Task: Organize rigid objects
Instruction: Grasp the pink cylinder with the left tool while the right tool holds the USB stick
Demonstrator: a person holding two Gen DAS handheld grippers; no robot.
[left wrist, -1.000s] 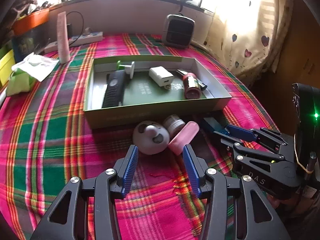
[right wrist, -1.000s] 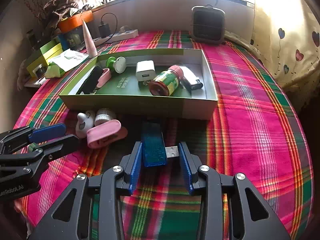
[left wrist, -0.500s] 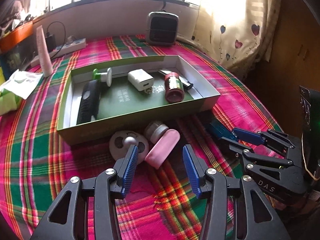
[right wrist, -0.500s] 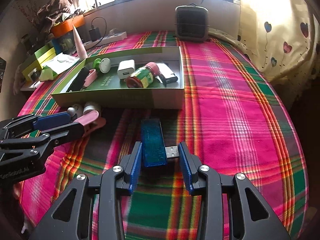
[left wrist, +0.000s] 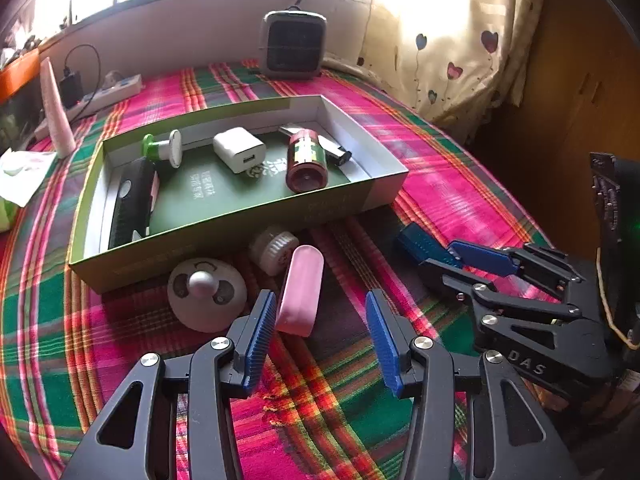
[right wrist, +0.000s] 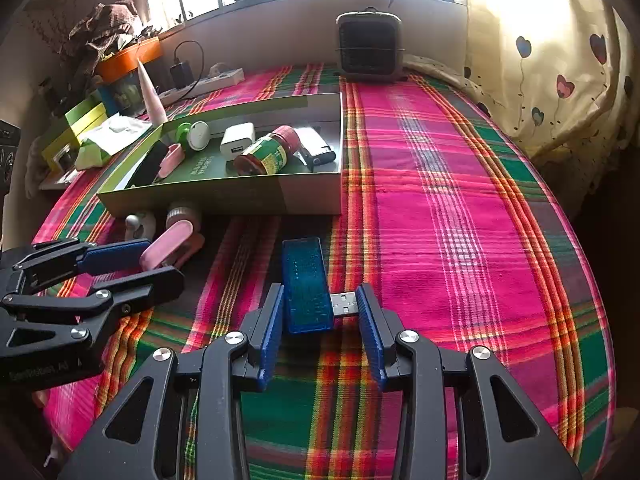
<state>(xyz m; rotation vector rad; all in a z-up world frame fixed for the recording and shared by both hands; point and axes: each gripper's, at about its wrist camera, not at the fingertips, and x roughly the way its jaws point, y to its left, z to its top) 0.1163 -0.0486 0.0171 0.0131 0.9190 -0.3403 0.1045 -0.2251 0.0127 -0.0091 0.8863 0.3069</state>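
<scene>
A green box (left wrist: 224,236) (right wrist: 224,196) on the plaid cloth holds a black case, a white charger (left wrist: 239,149), a red-lidded jar (left wrist: 306,160) and a lighter. In front of it lie a round white fan (left wrist: 206,294), a small ribbed white jar (left wrist: 274,246) and a pink case (left wrist: 301,290) (right wrist: 166,244). My left gripper (left wrist: 320,322) is open just before the pink case. My right gripper (right wrist: 320,314) is shut on a blue USB card reader (right wrist: 306,286), whose plug sticks out sideways to the right; the reader also shows in the left wrist view (left wrist: 422,246).
A small grey heater (right wrist: 368,48) stands at the back by the window wall. A power strip (right wrist: 200,82), a pink cone tube (right wrist: 152,96), tissues and coloured boxes (right wrist: 76,128) crowd the back left. A curtain (right wrist: 552,60) hangs at the right.
Both grippers have drawn back and swung right of the box. The left now faces the pink case instead of the fan. The right still grips the blue card reader.
</scene>
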